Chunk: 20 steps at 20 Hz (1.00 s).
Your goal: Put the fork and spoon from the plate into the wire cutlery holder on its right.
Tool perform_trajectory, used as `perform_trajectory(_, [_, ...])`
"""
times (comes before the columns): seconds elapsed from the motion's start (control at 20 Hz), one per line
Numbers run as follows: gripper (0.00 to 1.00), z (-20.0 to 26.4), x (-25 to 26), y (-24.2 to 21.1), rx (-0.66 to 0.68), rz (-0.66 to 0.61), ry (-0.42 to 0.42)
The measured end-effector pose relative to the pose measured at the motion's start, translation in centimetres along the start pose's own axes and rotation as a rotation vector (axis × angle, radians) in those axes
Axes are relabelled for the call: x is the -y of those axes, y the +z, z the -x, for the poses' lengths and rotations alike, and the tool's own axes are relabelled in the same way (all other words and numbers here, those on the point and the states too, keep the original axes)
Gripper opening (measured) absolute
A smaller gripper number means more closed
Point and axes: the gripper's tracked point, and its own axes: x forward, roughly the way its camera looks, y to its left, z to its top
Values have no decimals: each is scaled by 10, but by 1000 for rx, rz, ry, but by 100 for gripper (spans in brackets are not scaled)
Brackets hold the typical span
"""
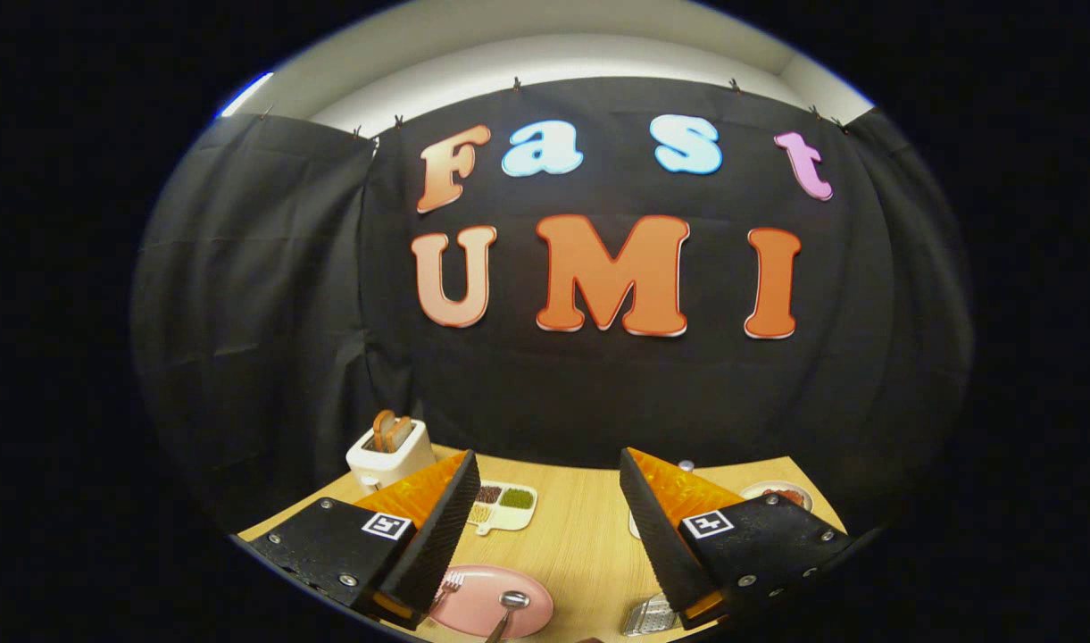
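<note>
A pink plate (482, 600) lies on the wooden table, low between my fingers and nearer the left one. A metal spoon (511, 604) rests on it, bowl up toward the middle of the plate. The tines of a fork (449, 585) peek out beside the left finger, with its handle hidden. The wire cutlery holder (650, 615) stands right of the plate, partly hidden by the right finger. My gripper (549, 464) is open, held well above the table with nothing between its fingers.
A white toaster (389, 454) with bread slices stands at the back left. A white divided tray (503, 505) with small fillings lies beyond the plate. A small dish (781, 494) with red contents sits at the back right, by the table's edge.
</note>
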Motion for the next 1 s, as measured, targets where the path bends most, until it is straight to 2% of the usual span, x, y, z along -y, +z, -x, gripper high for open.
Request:
perform_trajectory(0.3, [95,-13,-22,-85,-258,-24,32])
perform_trajectory(0.7, [94,-6,-43,-208,-602,-10,65])
perform_trajectory(1.0, [90,5,-54,-277,-788,-11,67])
